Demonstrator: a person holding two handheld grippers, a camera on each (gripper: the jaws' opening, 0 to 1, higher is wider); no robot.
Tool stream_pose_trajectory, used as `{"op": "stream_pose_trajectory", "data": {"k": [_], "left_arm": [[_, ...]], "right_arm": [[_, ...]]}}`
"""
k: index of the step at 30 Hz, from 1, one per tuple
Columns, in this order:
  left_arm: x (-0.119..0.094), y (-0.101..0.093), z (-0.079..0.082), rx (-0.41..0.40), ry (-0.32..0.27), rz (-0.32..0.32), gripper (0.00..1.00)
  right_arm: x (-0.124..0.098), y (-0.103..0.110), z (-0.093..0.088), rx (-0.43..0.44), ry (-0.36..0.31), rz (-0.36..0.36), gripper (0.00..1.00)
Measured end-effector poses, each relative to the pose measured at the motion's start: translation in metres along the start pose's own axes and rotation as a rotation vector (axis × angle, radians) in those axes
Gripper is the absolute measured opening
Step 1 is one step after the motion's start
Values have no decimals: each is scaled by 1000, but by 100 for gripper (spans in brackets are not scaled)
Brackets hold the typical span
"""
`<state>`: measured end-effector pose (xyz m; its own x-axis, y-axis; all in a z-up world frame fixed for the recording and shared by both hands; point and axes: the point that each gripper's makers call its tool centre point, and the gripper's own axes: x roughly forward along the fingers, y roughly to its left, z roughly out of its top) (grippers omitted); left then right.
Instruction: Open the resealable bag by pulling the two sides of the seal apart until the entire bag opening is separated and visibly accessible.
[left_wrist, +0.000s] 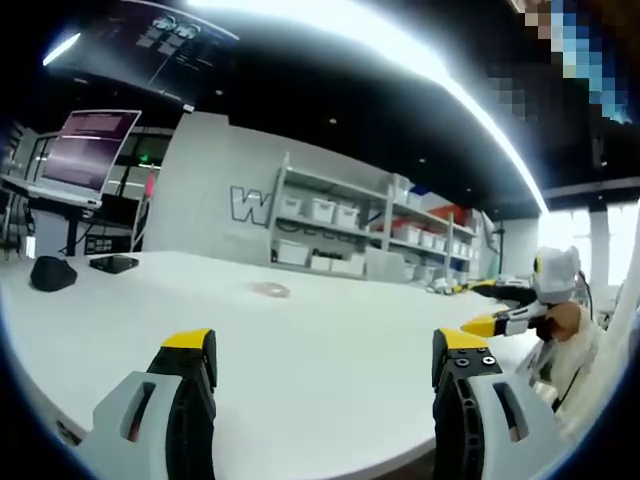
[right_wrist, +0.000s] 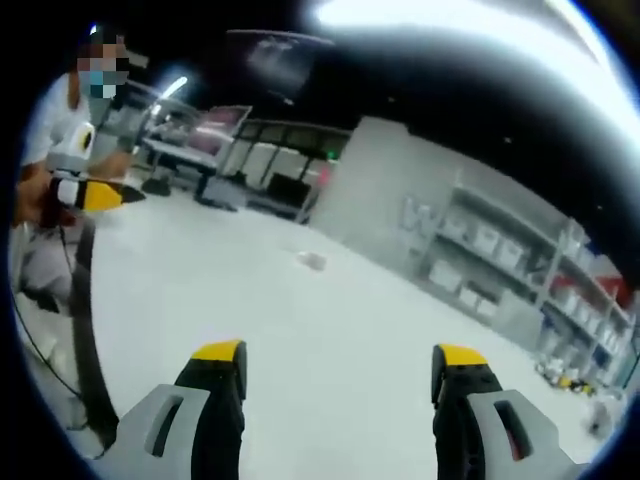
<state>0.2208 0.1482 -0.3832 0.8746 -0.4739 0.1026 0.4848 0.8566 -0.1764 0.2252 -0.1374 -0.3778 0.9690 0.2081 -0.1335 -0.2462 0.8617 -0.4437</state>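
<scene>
A small clear resealable bag (left_wrist: 270, 290) lies flat on the white table (left_wrist: 330, 400), well ahead of my left gripper (left_wrist: 325, 345). That gripper is open, its yellow-tipped jaws wide apart with nothing between them. In the right gripper view the bag (right_wrist: 312, 260) is a small pale patch far out on the table (right_wrist: 330, 330). My right gripper (right_wrist: 340, 355) is also open and holds nothing. Both grippers hover above the tabletop, far from the bag.
A person (left_wrist: 565, 340) at the table's right edge holds a yellow-tipped gripper (left_wrist: 500, 322); the person (right_wrist: 60, 150) is also at the left. Two black objects (left_wrist: 52, 272) lie far left near a monitor (left_wrist: 92, 150). Shelves (left_wrist: 350, 225) with bins stand behind.
</scene>
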Motion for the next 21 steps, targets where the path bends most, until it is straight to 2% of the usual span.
{"op": "stream_pose_trajectory", "data": {"k": [6,14,16,19,21], "left_arm": [[-1,-2,-1,-1,2,-4,88],[1,-1,-1,-7,1,0,87],[0,-3,-1,-5,2,-6,87],[-1,-3,-1,-6,5,-6,87],[-1,-1,-1,-2,7,-6,87]], "right_arm": [[3,-1,-3,4,7,-1,76],[10,-5,8,60,-44,-7,74],[11,-4,12,91,-63,4,73],[12,0,19,198,-98,44,73],[13,0,21,238,-110,60,73]]}}
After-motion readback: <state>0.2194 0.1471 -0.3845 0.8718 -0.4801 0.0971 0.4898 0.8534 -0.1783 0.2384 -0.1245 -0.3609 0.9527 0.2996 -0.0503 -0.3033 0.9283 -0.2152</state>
